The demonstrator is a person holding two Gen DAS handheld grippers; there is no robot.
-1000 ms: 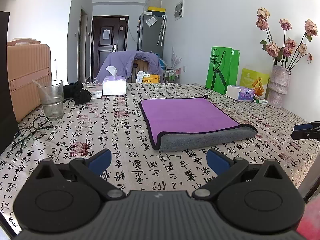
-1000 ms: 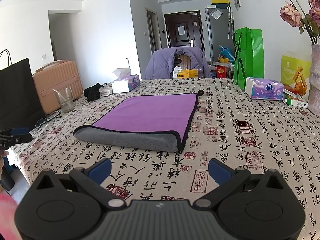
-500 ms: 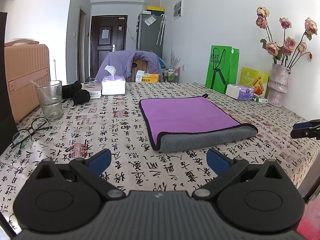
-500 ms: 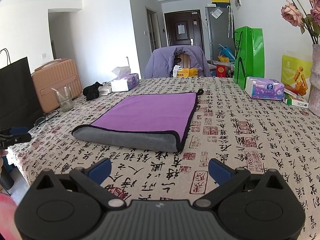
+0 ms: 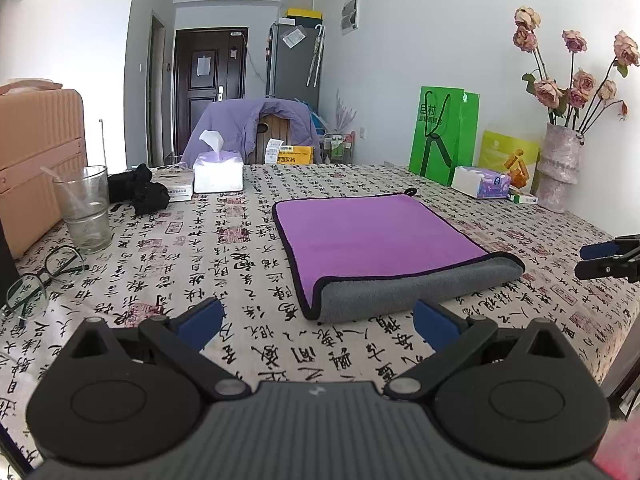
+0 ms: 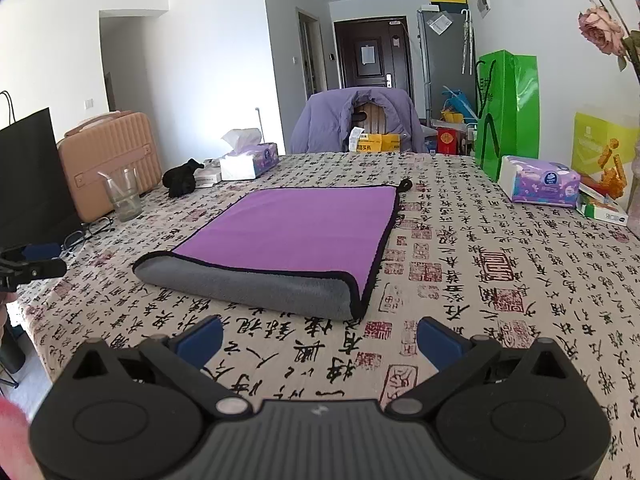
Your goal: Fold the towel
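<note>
hovering spread and empty short of the towel (image 5: 380, 240), each gripper (image 5: 316, 322) best sent low to a near corner, pinching both layers together.

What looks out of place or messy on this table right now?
Mostly tidy. The towel lies folded flat, its near fold bulging slightly. The eyeglasses sit loose near the table's left edge. Nothing looks spilled or damaged.
</note>
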